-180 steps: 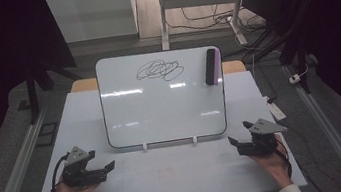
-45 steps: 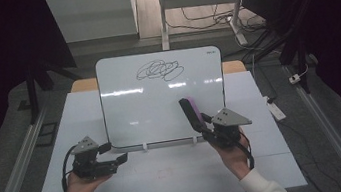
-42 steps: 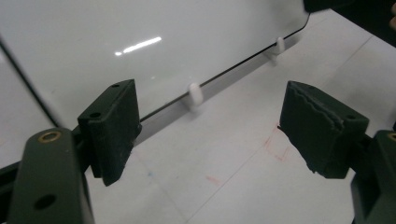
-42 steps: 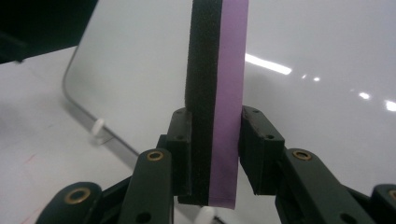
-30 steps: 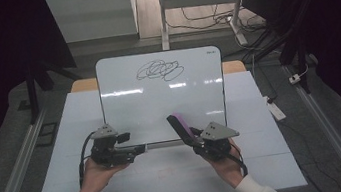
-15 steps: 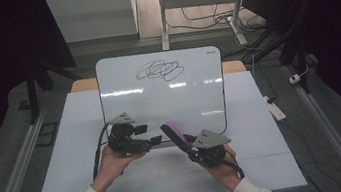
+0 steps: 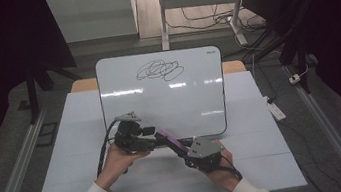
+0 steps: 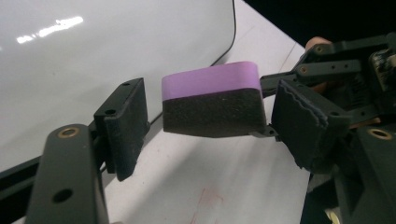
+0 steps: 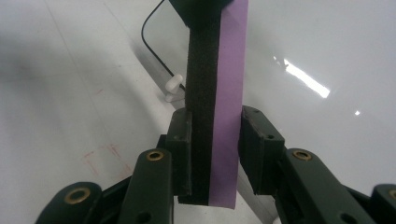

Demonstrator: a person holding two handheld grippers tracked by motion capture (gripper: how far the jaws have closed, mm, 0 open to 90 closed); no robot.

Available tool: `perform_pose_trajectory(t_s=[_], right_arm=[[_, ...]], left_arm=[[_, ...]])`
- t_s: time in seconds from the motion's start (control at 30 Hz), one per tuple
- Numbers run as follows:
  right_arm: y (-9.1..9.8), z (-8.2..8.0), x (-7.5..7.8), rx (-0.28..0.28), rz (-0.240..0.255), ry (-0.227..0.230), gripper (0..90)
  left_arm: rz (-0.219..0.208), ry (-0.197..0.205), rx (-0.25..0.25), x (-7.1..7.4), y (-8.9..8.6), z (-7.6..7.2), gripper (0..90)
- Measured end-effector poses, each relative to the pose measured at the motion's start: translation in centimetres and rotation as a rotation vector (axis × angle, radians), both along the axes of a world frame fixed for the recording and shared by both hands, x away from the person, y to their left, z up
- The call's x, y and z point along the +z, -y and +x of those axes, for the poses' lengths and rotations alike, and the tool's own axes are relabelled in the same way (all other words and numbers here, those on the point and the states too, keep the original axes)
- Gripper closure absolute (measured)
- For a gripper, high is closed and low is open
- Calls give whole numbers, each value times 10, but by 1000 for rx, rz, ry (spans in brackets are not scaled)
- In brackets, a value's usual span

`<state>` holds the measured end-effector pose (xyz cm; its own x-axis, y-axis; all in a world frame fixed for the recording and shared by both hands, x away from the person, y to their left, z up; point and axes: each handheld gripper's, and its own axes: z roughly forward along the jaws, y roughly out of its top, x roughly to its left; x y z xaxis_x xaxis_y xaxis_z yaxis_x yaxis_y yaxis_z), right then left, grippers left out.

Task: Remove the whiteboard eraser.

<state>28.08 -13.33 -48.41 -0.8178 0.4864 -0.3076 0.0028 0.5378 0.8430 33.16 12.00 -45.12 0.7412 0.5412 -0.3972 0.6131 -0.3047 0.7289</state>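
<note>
Eraser, purple-backed with a black felt face, hangs above the table just in front of the whiteboard's near edge, toward that edge's middle. One end of it is clamped in the right gripper, whose two pads press on the felt side and the purple side; in the right gripper view the block rises straight up from between the jaws. In the high view it slants from that gripper up and to the left, toward the left gripper.

The free end of the eraser sits between the left gripper's jaws, which have just been closing. In the left gripper view a gap shows between the left-hand pad and the felt, while the right-hand pad stands right at the block's end; whether it touches I cannot tell. So the left gripper is part-way closed around the eraser without a firm hold.

Both hands rest over the near middle of the table. The whiteboard stands tilted at the table's far edge, with a black scribble near its top edge. A white clip holds its lower edge.
</note>
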Motion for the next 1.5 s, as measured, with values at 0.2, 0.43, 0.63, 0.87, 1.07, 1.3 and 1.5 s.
perform_pose_trajectory(t_s=[0.2,0.43,0.63,0.87,1.07,1.3,1.5], right_arm=[[-2,-3,-2,30,-24,36,659],[-2,-2,-3,38,-28,18,642],[5,9,2,82,32,-133,431],[26,25,14,151,128,-310,331],[32,34,22,196,138,-391,275],[28,38,21,263,127,-470,233],[25,41,16,333,106,-550,228]], left_arm=[[-9,-39,-37,-5,2,3,365],[10,-39,-26,-4,2,1,386],[37,-2,-62,-2,4,-3,390],[60,75,-127,3,4,-8,391],[61,111,-167,5,6,-12,391],[84,175,-269,5,15,-19,390],[80,218,-352,8,19,-26,390]])
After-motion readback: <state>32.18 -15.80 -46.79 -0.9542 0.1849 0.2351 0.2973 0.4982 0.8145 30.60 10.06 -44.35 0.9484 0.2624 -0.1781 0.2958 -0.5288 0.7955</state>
